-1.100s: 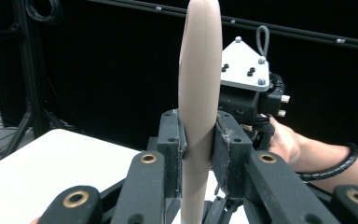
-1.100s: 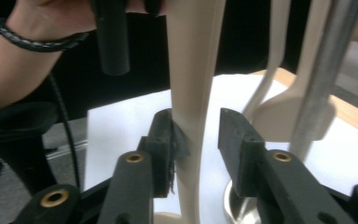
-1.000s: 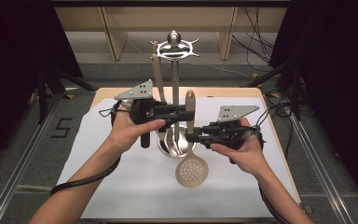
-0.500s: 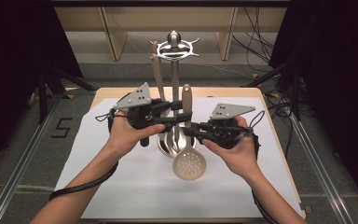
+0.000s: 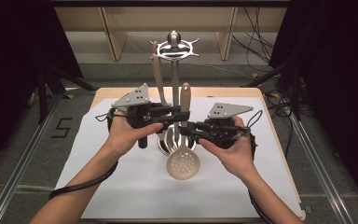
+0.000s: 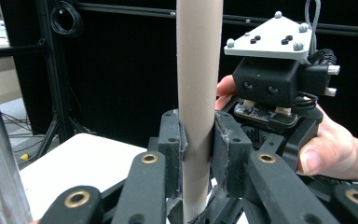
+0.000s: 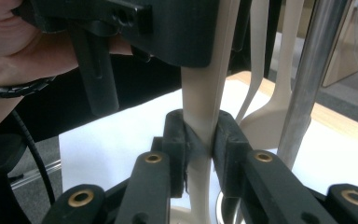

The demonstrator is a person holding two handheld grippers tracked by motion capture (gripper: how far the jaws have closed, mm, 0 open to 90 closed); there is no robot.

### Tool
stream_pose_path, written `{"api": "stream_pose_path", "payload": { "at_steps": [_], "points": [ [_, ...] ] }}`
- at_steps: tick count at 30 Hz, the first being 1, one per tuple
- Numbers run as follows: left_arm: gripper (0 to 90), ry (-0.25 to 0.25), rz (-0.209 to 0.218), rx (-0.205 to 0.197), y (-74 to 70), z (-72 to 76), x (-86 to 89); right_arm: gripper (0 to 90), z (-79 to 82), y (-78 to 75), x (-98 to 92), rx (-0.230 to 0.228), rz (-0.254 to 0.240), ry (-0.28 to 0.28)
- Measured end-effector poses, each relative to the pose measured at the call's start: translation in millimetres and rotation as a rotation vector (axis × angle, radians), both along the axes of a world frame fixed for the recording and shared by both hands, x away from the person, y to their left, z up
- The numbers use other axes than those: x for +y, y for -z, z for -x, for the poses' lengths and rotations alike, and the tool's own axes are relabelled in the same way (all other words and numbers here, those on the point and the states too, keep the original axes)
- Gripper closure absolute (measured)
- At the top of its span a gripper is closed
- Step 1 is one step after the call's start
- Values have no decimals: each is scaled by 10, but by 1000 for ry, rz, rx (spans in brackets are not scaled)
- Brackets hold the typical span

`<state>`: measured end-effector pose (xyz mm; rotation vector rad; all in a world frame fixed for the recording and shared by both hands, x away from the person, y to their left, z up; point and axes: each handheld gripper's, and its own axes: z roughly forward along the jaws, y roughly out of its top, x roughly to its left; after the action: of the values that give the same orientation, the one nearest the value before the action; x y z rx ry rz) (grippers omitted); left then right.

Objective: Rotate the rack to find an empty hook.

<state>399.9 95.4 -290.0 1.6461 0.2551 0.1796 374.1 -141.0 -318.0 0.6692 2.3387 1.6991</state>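
The beige plastic slotted spoon with a round perforated bowl (image 5: 182,163) is held upright above the white sheet (image 5: 121,186) that covers the pale wooden desk (image 5: 266,107), just in front of the chrome utensil stand with a round base and a ball-topped hook ring (image 5: 173,46). The spoon's bowl hangs low, in front of the stand's base; its handle rises beside the stand's post.

The left gripper (image 5: 179,112) comes in from the left and takes the spoon's handle high up. In the left gripper view its fingers (image 6: 170,140) pinch the handle from both sides, pads pressed on it; they have just been closing.

The right gripper (image 5: 182,129) comes in from the right and takes the same handle lower down, just above the bowl. In the right gripper view its fingers (image 7: 175,140) stand on either side of the narrow part of the handle, pads in contact with it; they have just been opening, with the handle between them.

A second beige utensil with a long handle (image 5: 157,74) hangs on the stand's ring, behind the left gripper. The right gripper view shows two flat beige utensil blades beside the post.
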Motion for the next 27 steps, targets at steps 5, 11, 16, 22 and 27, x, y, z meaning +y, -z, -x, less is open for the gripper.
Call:
{"api": "stream_pose_path", "payload": {
  "at_steps": [5, 11, 16, 22, 27],
  "points": [
    [745, -11, -16, -27, -19, -40, 29, 630, 47, -1, -105, -30, 19, 72],
    [746, -25, -26, -23, -6, -69, 75, 598, 51, 177, -328, 23, 30, 174],
    [746, -14, -44, -42, -32, -102, 86, 598, 18, 378, -474, 19, 98, 267],
    [746, -4, -49, -49, -85, -110, 105, 597, -37, 504, -525, 21, 138, 332],
    [746, 2, -56, -57, -125, -126, 121, 595, -84, 554, -598, 17, 175, 363]
  ]
}}
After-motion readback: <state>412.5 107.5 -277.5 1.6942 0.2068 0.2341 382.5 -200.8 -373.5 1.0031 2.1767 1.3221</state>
